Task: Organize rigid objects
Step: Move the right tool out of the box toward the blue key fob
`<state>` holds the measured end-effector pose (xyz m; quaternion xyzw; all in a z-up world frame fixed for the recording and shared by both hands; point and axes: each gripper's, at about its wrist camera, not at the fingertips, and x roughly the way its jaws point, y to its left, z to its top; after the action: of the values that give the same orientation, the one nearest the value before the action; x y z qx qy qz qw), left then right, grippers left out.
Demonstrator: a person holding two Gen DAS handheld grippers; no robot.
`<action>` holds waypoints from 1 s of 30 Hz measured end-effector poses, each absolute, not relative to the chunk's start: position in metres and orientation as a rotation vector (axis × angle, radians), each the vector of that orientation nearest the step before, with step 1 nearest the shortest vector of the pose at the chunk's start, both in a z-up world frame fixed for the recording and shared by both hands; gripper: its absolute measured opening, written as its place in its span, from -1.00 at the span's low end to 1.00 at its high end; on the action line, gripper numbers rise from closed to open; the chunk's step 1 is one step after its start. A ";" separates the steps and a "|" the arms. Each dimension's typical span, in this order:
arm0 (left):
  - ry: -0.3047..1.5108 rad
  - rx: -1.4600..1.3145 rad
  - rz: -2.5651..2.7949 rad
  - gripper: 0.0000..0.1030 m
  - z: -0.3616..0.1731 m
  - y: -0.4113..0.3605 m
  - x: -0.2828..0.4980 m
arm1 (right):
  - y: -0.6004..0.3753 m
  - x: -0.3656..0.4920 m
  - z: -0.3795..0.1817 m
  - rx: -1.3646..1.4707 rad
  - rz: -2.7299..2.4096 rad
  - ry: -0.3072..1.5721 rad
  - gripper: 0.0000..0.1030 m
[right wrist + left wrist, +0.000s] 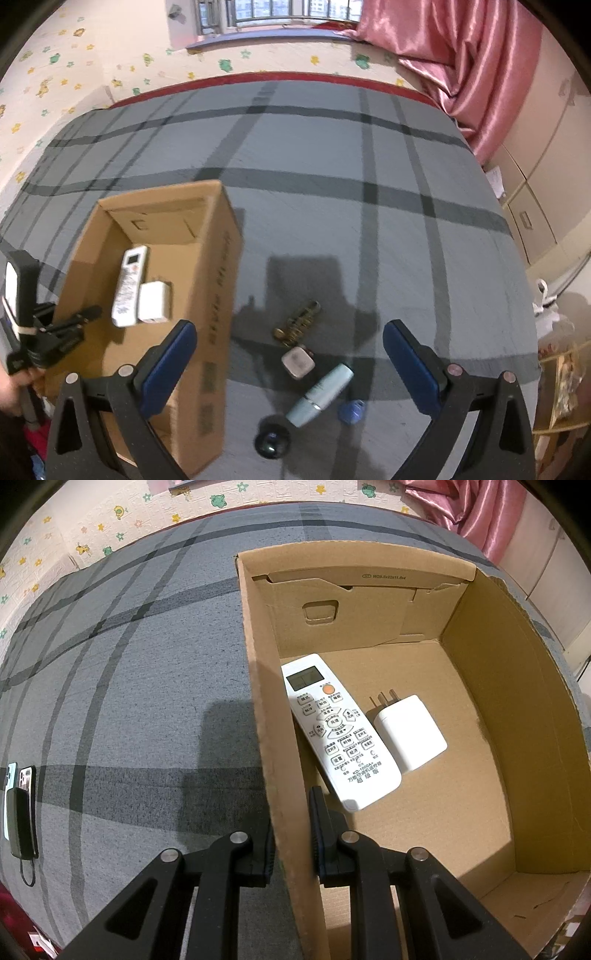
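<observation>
An open cardboard box [487, 709] [218, 280] stands on a grey plaid bedspread. Inside lie a white remote control [338, 731] [129, 286] and a white plug adapter [410, 733] [155, 302]. My left gripper [291, 845] [79, 319] is shut on the box's left wall, one finger on each side. My right gripper [290, 345] hangs wide open above loose items right of the box: a pale teal tube [320, 395], a small pinkish square case [297, 361], a blue round tag [352, 411], a brass key bunch [297, 325] and a dark round object [272, 441]. Nothing sits between its fingers.
The bedspread [332, 221] stretches far and right of the box. Phones with a dark power bank [20, 808] lie at the bed's left edge. A pink curtain [472, 66] and cupboards [546, 184] stand at the right; a wall with stickers runs behind.
</observation>
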<state>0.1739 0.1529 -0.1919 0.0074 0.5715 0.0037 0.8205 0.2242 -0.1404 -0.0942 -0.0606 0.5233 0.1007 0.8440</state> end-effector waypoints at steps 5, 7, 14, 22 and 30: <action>1.216 0.018 0.009 -0.65 -0.192 0.152 0.173 | -0.165 0.217 -0.114 -0.118 0.163 1.131 1.00; 1.217 0.019 0.009 -0.65 -0.192 0.152 0.173 | -0.174 0.214 -0.123 -0.109 0.142 1.144 1.00; 1.218 0.019 0.010 -0.65 -0.192 0.152 0.172 | -0.198 0.201 -0.148 -0.078 0.091 1.166 0.99; 1.217 0.025 0.010 -0.65 -0.192 0.151 0.172 | -0.220 0.182 -0.184 -0.042 0.042 1.181 0.99; 1.215 0.023 0.012 -0.65 -0.192 0.151 0.171 | -0.233 0.169 -0.210 -0.046 0.006 1.182 0.99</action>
<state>0.1714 0.1506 -0.1917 0.0108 0.5710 0.0056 0.8209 0.1687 -0.2326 -0.2102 -0.0215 0.5570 0.0027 0.8302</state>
